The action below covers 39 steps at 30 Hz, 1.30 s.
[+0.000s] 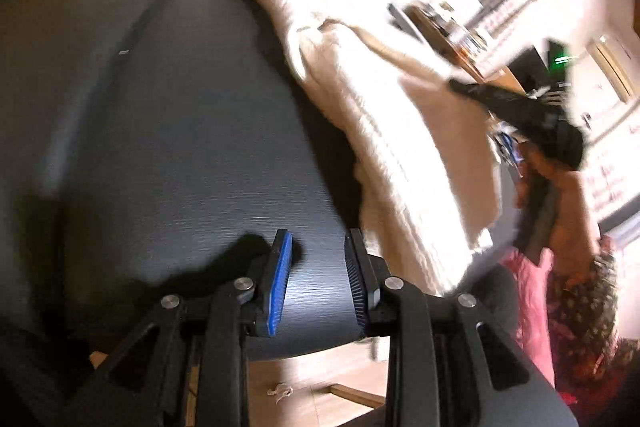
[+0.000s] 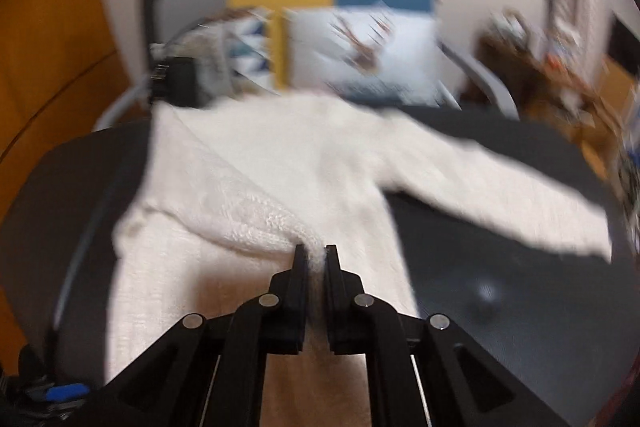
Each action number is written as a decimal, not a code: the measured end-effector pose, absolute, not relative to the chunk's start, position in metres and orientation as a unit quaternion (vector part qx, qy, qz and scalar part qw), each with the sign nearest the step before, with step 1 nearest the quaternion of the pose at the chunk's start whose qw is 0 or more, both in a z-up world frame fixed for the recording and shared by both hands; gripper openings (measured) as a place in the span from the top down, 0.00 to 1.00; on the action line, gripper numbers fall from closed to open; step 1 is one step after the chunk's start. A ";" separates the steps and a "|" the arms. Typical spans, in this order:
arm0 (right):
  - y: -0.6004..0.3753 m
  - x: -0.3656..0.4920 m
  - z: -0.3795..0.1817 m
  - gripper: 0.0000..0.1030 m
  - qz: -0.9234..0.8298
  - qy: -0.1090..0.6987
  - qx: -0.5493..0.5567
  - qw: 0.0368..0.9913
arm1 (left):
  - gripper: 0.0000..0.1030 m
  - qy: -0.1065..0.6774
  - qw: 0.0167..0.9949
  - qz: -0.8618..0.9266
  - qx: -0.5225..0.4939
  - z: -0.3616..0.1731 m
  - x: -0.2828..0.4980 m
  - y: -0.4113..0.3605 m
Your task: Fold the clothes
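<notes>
Over bare dark table [image 1: 168,131], left tool [image 1: 318,277] gapes; right tool [image 2: 316,259] pinches sweater [image 2: 256,163] edge.

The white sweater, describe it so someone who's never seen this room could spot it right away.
Find the dark round table. The white sweater lies spread across its top, one sleeve stretched out to the side. It is the only fuzzy, cream-white cloth there, and the right gripper has its fingers pinched on a fold of it, while the patterned cushions sit behind the table.
</notes>
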State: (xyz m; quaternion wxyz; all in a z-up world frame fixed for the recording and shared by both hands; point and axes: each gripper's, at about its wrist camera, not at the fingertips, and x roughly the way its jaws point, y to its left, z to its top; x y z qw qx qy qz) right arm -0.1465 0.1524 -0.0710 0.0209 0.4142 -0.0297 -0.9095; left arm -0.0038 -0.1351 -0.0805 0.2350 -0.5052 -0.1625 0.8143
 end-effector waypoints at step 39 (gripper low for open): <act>0.174 -0.153 -0.119 0.92 -0.885 -0.070 0.460 0.012 | 0.97 -0.161 -0.020 0.938 -0.307 0.034 -0.112 -0.316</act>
